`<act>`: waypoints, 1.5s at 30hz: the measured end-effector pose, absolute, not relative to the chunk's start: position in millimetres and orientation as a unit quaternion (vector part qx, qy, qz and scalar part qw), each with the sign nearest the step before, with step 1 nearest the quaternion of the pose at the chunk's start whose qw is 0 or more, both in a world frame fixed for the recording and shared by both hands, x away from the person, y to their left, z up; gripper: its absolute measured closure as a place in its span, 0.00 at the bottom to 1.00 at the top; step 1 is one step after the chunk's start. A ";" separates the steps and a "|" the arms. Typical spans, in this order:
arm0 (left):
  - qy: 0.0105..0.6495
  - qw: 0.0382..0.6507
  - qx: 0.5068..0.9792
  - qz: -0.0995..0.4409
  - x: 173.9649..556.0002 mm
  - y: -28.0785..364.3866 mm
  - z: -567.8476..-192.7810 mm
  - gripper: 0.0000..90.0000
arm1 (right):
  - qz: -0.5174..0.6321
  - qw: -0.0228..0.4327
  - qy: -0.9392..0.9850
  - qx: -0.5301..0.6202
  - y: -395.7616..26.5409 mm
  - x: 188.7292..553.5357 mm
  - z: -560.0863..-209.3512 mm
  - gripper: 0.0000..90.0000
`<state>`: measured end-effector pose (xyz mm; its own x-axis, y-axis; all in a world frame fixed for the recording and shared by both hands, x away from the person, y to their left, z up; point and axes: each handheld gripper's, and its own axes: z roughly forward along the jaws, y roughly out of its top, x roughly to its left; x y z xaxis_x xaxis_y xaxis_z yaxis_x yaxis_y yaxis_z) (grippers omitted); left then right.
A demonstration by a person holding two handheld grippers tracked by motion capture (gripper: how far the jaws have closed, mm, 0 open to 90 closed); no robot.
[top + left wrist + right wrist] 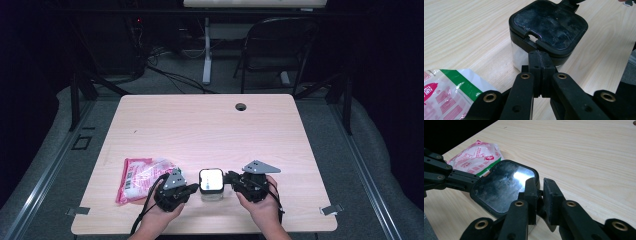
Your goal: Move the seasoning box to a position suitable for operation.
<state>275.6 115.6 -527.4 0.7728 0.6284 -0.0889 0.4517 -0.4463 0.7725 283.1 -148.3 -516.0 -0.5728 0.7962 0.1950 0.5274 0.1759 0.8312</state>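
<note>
Container (211,184) sat between the tongs: left gripper (539,60) closed, tips against its lid; right gripper (540,187) pinched the lid's rim. Prying it open likely came next.

The worktop (210,130) was pale wood with rounded corners and a round cable hole (241,106) near its far edge. Grey carpet (180,80) lay beyond it, crossed by dark cables (165,75). A black folding chair (280,47) stood at the back right, beside the white leg (206,52) of another table. The surrounding room lay in darkness.
</note>
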 end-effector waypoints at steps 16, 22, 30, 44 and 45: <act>0.314 0.405 0.851 0.118 275.6 113.8 -529.6 1.00 | 0.473 0.140 0.748 0.444 -149.0 282.9 -517.1 0.90; 0.319 0.406 0.849 0.113 275.5 112.9 -531.0 1.00 | 0.475 0.142 0.746 0.446 -148.6 282.3 -517.7 0.91; 0.322 0.417 0.843 0.109 276.2 114.6 -527.1 1.00 | 0.475 0.140 0.744 0.447 -148.7 281.7 -517.9 0.92; 0.317 0.431 0.838 0.108 279.3 110.6 -520.8 1.00 | 0.473 0.146 0.746 0.446 -151.3 280.4 -518.9 0.81; 0.317 0.430 0.838 0.108 279.7 110.2 -520.5 1.00 | 0.473 0.148 0.746 0.444 -151.5 279.9 -518.6 0.80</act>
